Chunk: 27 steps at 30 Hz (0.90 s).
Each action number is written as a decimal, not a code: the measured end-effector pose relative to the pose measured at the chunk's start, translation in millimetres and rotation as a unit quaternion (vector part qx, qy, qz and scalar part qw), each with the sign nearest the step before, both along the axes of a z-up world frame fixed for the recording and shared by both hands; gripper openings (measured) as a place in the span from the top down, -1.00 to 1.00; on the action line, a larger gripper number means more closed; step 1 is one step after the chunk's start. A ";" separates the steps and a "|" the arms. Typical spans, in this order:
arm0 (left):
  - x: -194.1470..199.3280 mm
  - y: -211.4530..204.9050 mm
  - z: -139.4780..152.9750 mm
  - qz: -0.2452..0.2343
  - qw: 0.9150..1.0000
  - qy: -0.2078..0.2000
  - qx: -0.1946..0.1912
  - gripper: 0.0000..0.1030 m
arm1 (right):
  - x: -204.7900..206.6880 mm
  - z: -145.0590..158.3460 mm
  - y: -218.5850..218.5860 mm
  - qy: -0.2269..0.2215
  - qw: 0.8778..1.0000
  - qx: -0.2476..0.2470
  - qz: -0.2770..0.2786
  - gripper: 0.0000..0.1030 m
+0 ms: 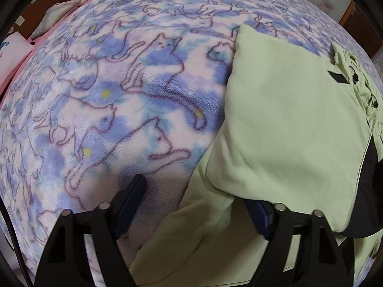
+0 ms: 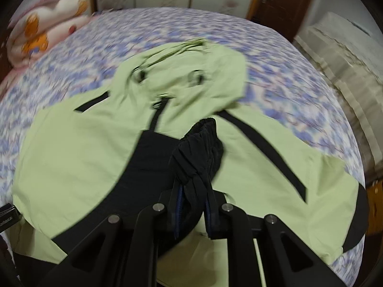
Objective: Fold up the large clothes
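light green hooded jacket with black panels (image 2: pixel 79 167) spread flat on fleece blanket with blue-purple cat print (image 1: pixel 100 110) | black gathered cuff (image 2: pixel 205 143) clamped in right gripper (image 2: pixel 194 201) | left gripper (image 1: pixel 191 205) parted, one finger under green fabric, nothing pinched | no writing legible | pink bedding (image 2: pixel 45 33) at far edge

Left claw (image 1: pixel 195 205), right claw (image 2: pixel 194 211), black triangular-cutout arms, silver pivot bolts, dark blue finger pads
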<state>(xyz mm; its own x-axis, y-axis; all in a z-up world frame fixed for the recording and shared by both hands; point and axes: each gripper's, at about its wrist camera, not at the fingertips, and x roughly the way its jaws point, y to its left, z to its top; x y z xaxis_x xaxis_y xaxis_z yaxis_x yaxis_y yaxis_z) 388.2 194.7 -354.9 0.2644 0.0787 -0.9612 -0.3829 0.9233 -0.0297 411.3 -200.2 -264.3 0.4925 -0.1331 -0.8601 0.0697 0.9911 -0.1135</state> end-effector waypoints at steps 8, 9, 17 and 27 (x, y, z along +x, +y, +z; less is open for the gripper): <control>-0.6 -22.4 8.4 -0.012 1.000 -0.013 -0.004 0.27 | -20.3 -7.7 -54.8 -0.006 0.997 0.067 -0.034 0.76; -0.9 -23.3 7.9 -0.012 1.000 -0.012 -0.003 0.29 | -20.9 -12.4 -63.3 -0.003 0.994 0.094 -0.051 0.76; 1.5 -16.1 4.1 0.002 1.000 -0.007 -0.014 0.29 | -43.8 -69.0 -117.9 0.051 0.938 0.297 -0.170 0.64; -5.8 6.6 1.6 0.059 0.995 -0.018 -0.077 0.29 | -56.1 -63.9 -116.6 0.052 0.936 0.307 -0.164 0.32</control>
<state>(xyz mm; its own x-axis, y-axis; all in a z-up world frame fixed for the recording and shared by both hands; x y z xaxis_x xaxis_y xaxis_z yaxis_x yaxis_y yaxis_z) 382.4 201.3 -353.3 0.2959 -0.0373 -0.9545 -0.4838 0.8557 -0.1834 355.3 -316.8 -328.2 0.4214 0.2734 -0.8647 0.4016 0.7986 0.4483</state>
